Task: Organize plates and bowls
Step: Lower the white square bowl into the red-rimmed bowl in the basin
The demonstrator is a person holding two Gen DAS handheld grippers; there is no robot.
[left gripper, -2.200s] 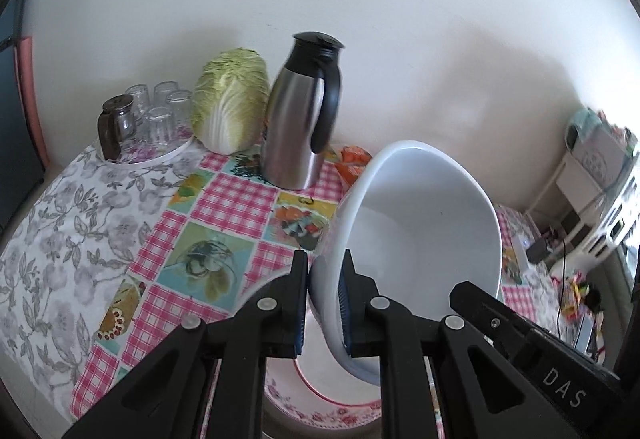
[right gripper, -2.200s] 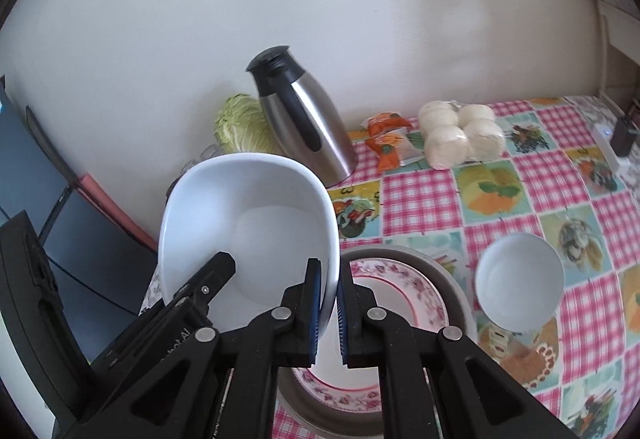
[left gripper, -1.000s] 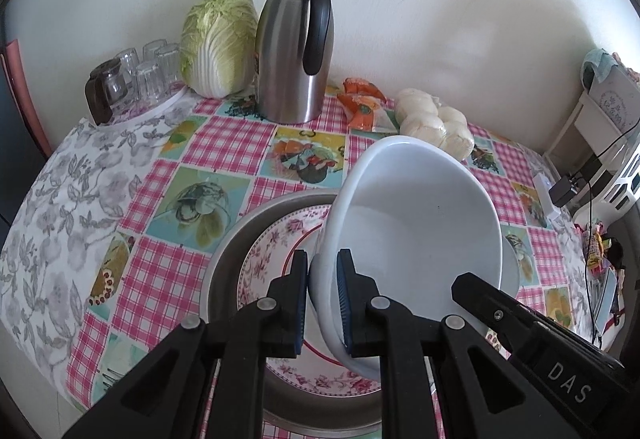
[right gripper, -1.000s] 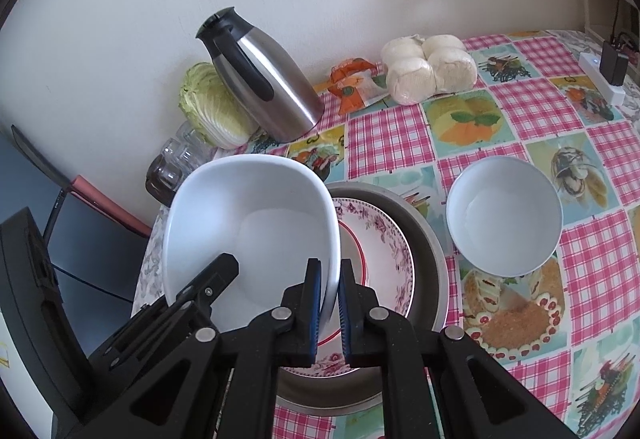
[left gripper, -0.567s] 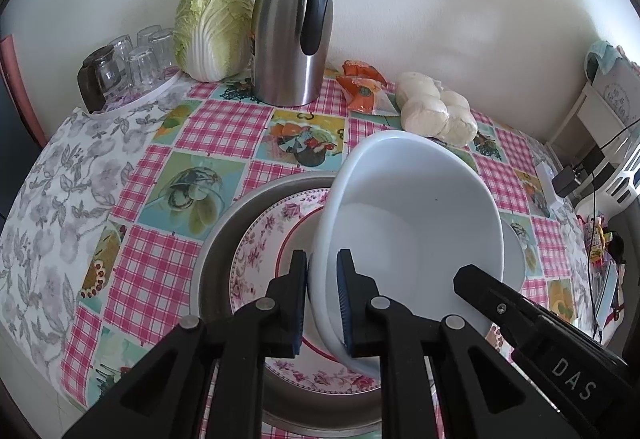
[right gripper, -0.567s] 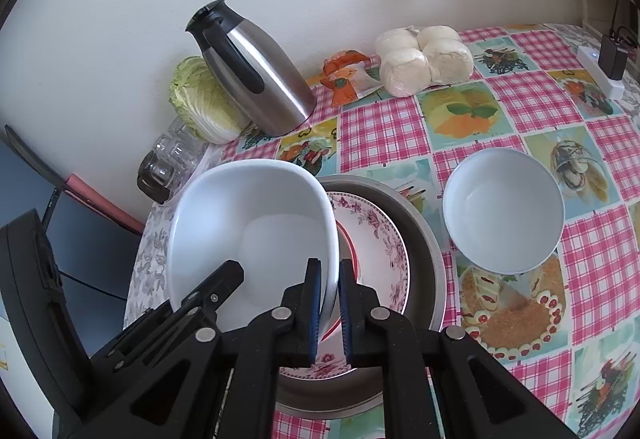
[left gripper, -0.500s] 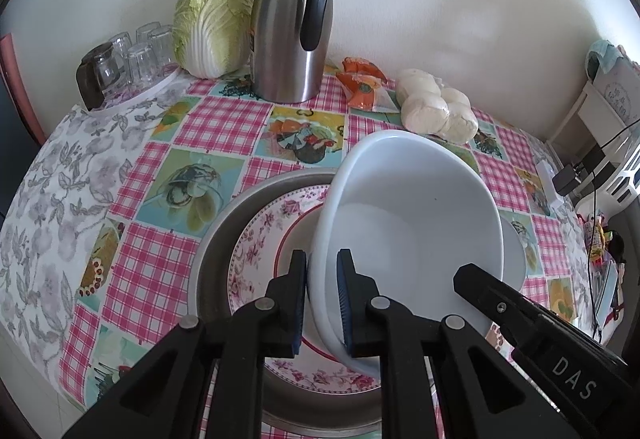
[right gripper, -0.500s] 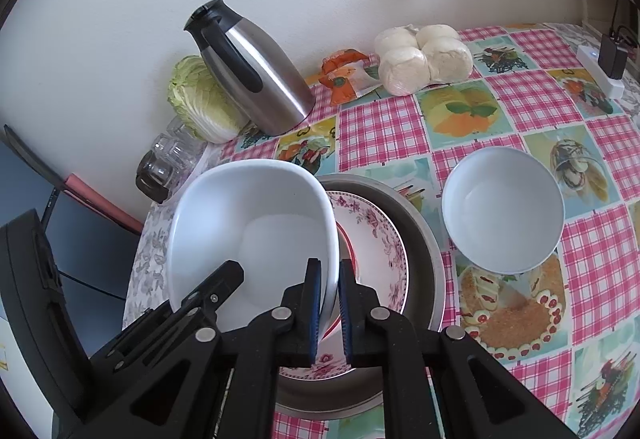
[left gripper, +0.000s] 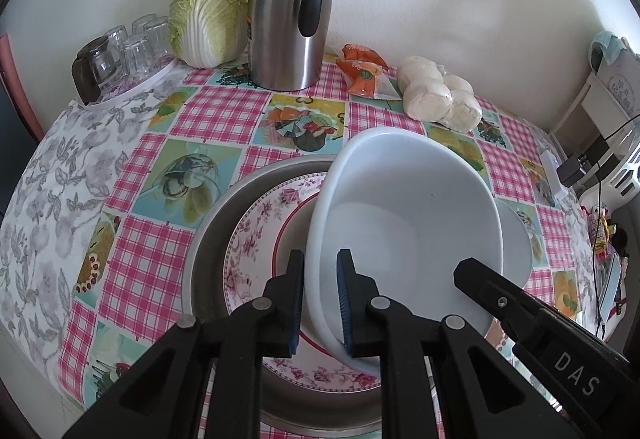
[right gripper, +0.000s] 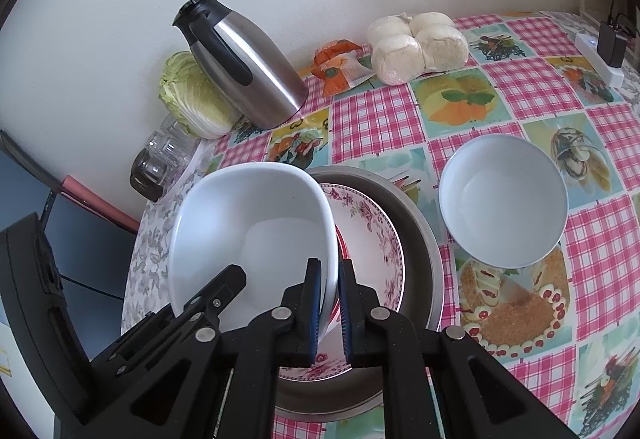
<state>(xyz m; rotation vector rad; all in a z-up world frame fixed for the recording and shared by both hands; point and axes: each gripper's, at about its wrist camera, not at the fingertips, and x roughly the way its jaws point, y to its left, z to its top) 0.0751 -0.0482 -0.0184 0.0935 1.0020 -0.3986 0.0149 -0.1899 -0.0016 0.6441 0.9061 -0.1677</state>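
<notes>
Two grippers (left gripper: pixel 320 271) (right gripper: pixel 330 279), two bowls (right gripper: pixel 256 223) (right gripper: pixel 504 199), one plate (right gripper: pixel 376 239)

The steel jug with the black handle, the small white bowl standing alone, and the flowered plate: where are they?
Steel jug with black handle (left gripper: pixel 288 35), left wrist view, on its body.
Small white bowl (right gripper: pixel 503 199), right wrist view, on its inside.
Flowered plate (left gripper: pixel 256 239), left wrist view, on its patterned rim.

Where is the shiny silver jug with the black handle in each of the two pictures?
Left wrist view: the silver jug stands at top centre, upright against the wall, cabbage on its left.
Right wrist view: the jug is upper left, looking tilted, the cabbage low on its left.
Shared landmark: the orange packet just right of the jug's base.
</notes>
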